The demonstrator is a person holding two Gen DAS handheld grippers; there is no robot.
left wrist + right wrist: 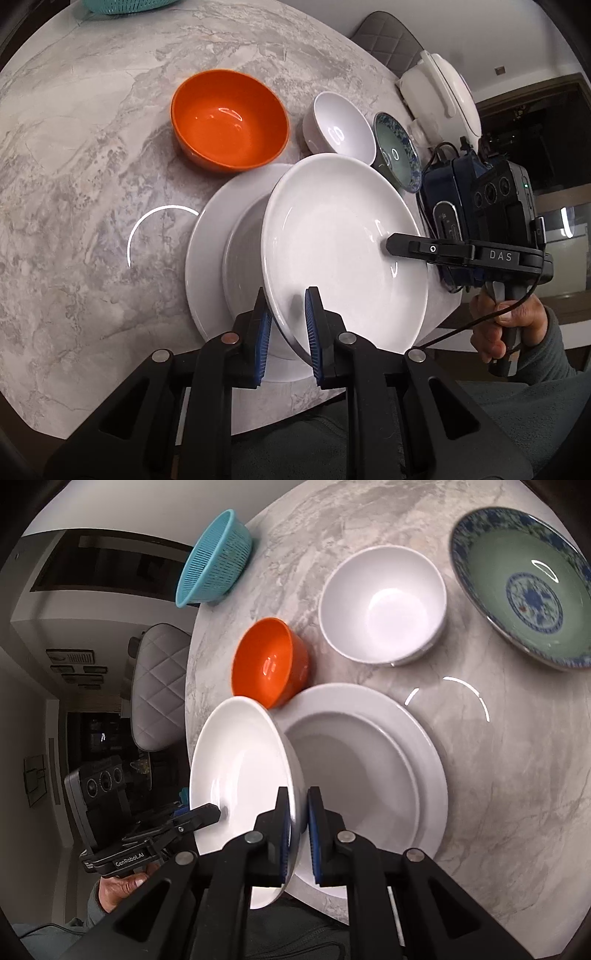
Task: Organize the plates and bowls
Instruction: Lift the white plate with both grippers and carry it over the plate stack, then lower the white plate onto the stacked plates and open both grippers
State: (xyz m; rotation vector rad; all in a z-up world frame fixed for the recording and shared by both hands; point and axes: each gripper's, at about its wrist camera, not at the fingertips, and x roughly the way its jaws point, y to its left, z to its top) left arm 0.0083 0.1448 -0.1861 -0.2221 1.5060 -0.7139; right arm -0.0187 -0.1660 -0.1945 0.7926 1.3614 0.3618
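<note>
White glazed china is what both tongs are carrying: a deep plate held tilted in the air above the plates already stacked on the marble worktop. The left tongs pinch its near rim between blue pads, and the right tongs pinch the opposite rim, so the plate hangs between the two hands with neither pair spread.

The step in hand looks like bringing this plate down onto the stack, a wide flat plate with a smaller one nested in it. To do it well, I would level the plate first, since it now leans steeply with one edge much lower than the other. Both hands should come down together so that neither rim slips out of its pads. Centre it over the nested plate before letting it touch, and ease it on rather than drop it, as china on china chips easily. The orange bowl sits just beside the stack, so the far edge needs watching. Only once the plate rests flat should the tongs let go, one side after the other.

The plate itself is plain, glossy and unmarked, with a broad sloping wall and a shallow well. It looks clean and dry. A white bowl and a blue-patterned bowl stand further back on the worktop, apart from each other.
</note>
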